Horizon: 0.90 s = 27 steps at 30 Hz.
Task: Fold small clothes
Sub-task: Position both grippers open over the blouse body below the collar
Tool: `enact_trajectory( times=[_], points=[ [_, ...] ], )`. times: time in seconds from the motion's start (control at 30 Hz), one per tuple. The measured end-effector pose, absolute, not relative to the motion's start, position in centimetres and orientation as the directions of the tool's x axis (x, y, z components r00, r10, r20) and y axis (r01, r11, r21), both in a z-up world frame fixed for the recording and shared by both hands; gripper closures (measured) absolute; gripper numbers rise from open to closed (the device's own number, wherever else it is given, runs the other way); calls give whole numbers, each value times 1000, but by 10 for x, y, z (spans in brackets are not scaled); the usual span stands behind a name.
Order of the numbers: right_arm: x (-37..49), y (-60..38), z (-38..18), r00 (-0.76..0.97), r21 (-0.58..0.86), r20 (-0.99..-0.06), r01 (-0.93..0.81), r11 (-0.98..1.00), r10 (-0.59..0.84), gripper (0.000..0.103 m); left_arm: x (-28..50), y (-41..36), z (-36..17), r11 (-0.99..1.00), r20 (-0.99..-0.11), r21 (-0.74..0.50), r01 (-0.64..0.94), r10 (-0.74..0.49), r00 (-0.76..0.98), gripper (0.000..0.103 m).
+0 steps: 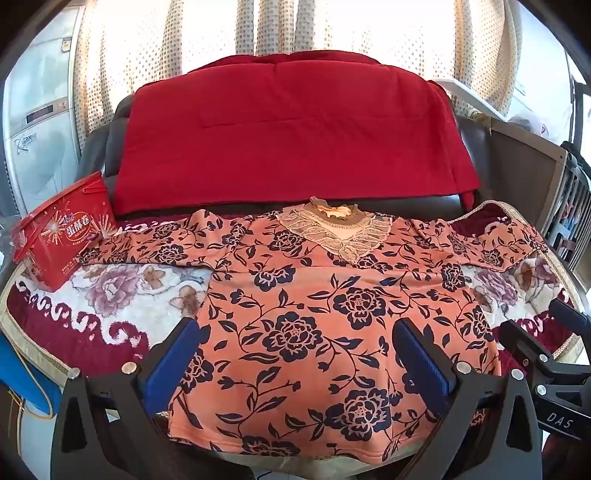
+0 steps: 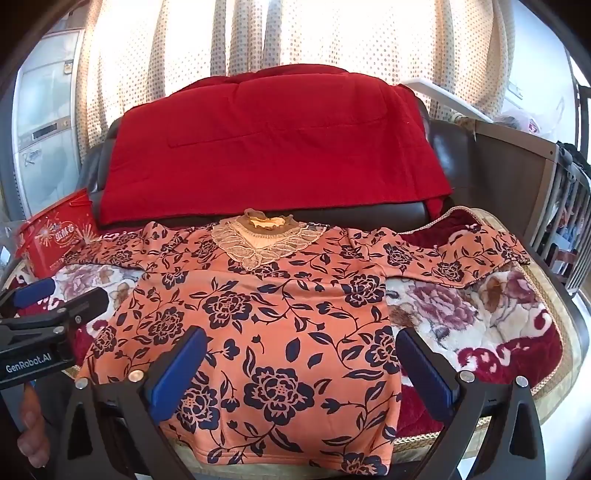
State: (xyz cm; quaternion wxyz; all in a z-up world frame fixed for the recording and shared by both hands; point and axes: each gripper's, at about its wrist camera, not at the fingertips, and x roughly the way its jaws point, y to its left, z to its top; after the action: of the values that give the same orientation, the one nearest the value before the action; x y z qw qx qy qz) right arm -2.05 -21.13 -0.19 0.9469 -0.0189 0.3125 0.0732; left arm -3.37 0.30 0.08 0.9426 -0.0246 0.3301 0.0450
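An orange top (image 1: pixel 317 317) with dark flowers and a lace collar (image 1: pixel 334 229) lay flat, sleeves spread, while the left claw (image 1: pixel 295 362) and right claw (image 2: pixel 301 365) hovered wide, holding nothing.

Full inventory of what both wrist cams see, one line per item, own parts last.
top: 1, orange with dark flowers, spread flat on the blanket, sleeves out to both sides
lace collar: 1, beige, at the top's neck, far edge
blanket: 1, white and maroon floral, under the top
red quilt: 1, red, draped over the dark sofa back behind
box: 1, red with printed label, far left on the blanket
curtain: 1, cream with dots, background
appliance: 1, silver, tall, back left
left gripper: 1, black with blue pads, open, over the top's hem
right gripper: 1, black with blue pads, open, over the hem's right part
hand: 1, lower left edge in the right view
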Motion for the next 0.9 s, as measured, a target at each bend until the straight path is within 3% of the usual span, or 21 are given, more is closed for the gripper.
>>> enact_trajectory(
  times=[0.9],
  points=[
    [-5, -218, -23, 757, 63, -635, -149, 987, 155, 0, -14, -5, -23, 995, -667, 10, -96, 78, 741, 0]
  ],
)
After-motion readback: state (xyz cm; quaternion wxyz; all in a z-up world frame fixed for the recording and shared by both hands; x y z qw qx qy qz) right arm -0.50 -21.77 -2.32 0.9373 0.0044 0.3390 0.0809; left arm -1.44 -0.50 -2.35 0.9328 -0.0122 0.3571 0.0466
